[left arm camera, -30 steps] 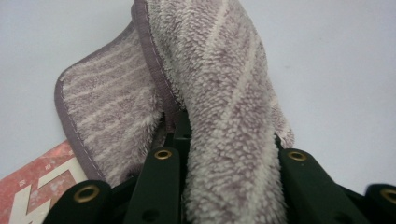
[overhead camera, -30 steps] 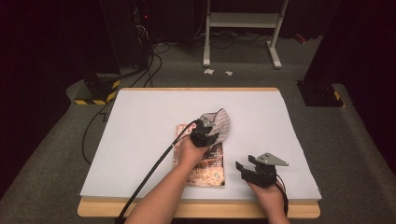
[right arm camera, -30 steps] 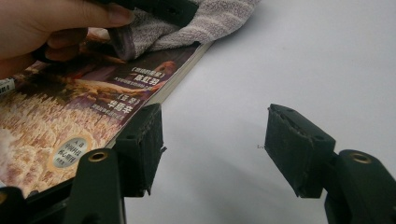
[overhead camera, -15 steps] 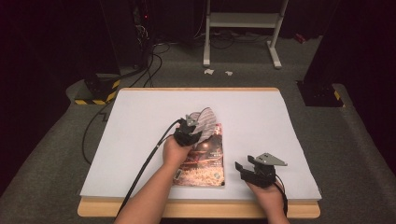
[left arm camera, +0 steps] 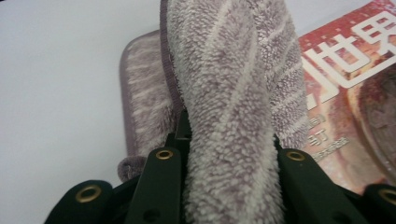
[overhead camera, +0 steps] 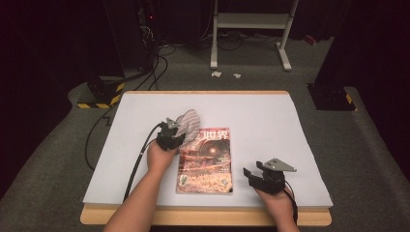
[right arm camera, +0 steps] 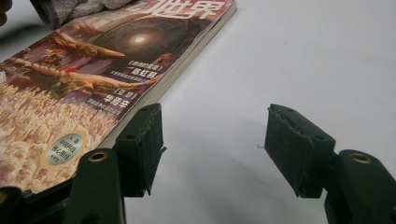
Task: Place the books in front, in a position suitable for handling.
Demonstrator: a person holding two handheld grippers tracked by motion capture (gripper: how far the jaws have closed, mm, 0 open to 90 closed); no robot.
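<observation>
A dark room with cables and a white stand frame (overhead camera: pixel 251 29) lay behind a wooden table (overhead camera: pixel 203 216) covered by a white sheet (overhead camera: pixel 270 116). On the sheet lay 1 magazine (overhead camera: pixel 207 162) with a red and gold cover, flat, near the front edge. The left gripper (overhead camera: pixel 175 129) was clamped on a striped grey-pink cloth (overhead camera: pixel 188 124); in the left gripper view the fluffy fabric (left arm camera: pixel 229 116) was squeezed between the 2 black jaws and rose beyond them, its lower part lying on the sheet and its right edge over the magazine's top left corner (left arm camera: pixel 355 70). The right gripper (overhead camera: pixel 252 175) rested on the sheet just right of the magazine, its jaws spread wide with nothing between them; one finger (right arm camera: pixel 140 144) stood beside the magazine's edge (right arm camera: pixel 116 74).
</observation>
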